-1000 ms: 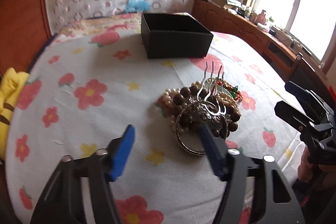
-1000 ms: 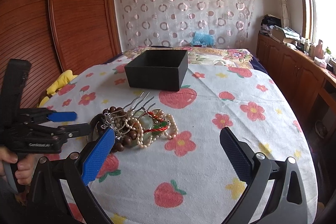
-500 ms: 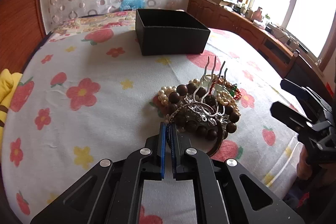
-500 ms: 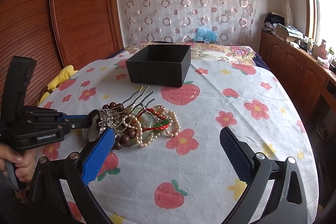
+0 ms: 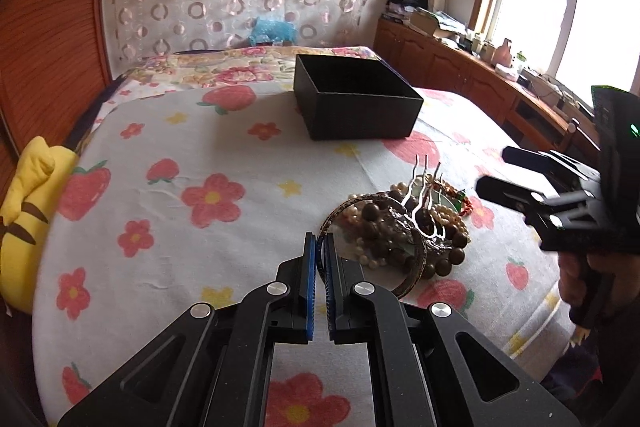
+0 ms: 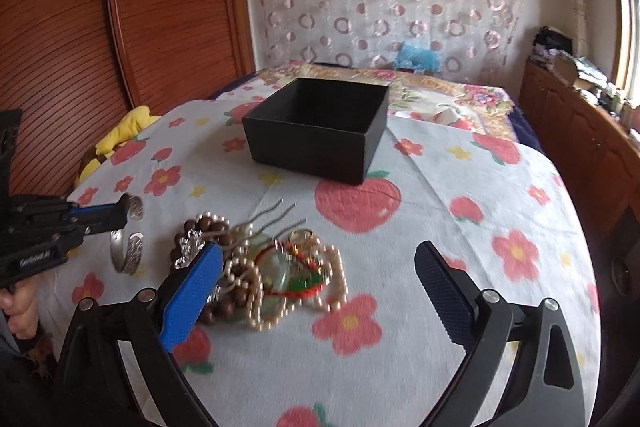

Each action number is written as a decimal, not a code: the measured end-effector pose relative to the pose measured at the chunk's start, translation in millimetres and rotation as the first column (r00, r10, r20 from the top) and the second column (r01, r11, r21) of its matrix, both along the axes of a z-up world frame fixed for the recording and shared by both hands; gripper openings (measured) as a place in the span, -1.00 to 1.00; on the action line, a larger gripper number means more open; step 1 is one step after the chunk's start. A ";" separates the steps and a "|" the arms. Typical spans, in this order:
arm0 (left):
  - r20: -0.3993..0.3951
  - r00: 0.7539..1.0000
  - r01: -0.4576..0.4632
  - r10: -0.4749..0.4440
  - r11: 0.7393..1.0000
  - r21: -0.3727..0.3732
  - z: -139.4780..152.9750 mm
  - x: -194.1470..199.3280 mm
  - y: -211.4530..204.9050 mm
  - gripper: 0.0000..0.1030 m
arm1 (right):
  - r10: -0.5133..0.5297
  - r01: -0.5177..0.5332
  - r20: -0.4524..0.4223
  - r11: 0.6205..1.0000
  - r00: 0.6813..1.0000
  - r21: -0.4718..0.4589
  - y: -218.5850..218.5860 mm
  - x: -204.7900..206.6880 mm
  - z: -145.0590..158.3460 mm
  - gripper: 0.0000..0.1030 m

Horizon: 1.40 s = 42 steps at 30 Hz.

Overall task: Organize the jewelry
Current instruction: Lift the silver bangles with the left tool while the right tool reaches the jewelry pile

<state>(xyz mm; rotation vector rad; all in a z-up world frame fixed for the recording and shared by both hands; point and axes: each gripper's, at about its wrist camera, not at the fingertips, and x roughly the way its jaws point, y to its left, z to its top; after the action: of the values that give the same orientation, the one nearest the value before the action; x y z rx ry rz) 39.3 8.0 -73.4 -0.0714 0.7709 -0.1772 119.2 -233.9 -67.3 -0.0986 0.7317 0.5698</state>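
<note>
On the flowered bedspread lies a tangled jewelry pile (image 6: pixel 276 267) of brown beads, pearls, a hair fork and a green pendant. My left gripper (image 5: pixel 319 241) is shut on the rim of a metal bangle (image 5: pixel 418 267). In the right wrist view the left gripper (image 6: pixel 120 215) holds the silver bangle (image 6: pixel 130 251) tilted up, just left of the pile. My right gripper (image 6: pixel 318 291) stands open above the pile's near side with nothing between its fingers; the left wrist view has it at the right (image 5: pixel 493 169). An open black box (image 6: pixel 320 131) sits further back.
A yellow plush toy (image 5: pixel 24 211) lies at the bed's left edge by the wooden wardrobe (image 6: pixel 120 27). A blue plush (image 5: pixel 272 29) sits at the curtain. A cluttered wooden cabinet (image 5: pixel 480 75) runs under the window. A hand (image 5: pixel 580 279) grips the right tool.
The left gripper went from open to shut on the bangle's rim and drew it leftward off the pile. The right gripper swung left, over the pile.
</note>
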 end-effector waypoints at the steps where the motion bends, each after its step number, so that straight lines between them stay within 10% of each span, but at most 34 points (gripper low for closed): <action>1: -0.001 1.000 -0.002 0.002 1.000 -0.002 -0.5 0.4 0.7 -0.94 | 0.009 -0.009 -0.010 1.000 1.000 0.002 1.9 4.3 -0.5 0.87; 23: -0.001 1.000 -0.005 0.005 1.000 -0.025 -6.3 2.9 5.1 -0.93 | 0.160 -0.140 -0.270 0.986 0.950 0.092 32.0 49.9 -25.1 0.15; 30: 0.029 1.000 -0.005 0.006 1.000 -0.031 6.1 -2.9 7.6 -0.93 | 0.172 -0.154 -0.251 0.984 0.953 0.090 26.8 38.0 -5.4 -0.35; 42: 0.052 0.998 -0.017 0.018 1.000 -0.025 16.5 -7.1 14.7 -0.93 | 0.241 -0.225 -0.207 0.969 0.948 0.099 23.8 8.4 17.2 -0.61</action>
<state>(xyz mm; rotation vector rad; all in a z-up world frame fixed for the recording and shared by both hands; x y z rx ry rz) 32.3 22.6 -56.8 -0.0960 0.7159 -0.1709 127.6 -210.1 -50.1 -0.0539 0.9182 0.8432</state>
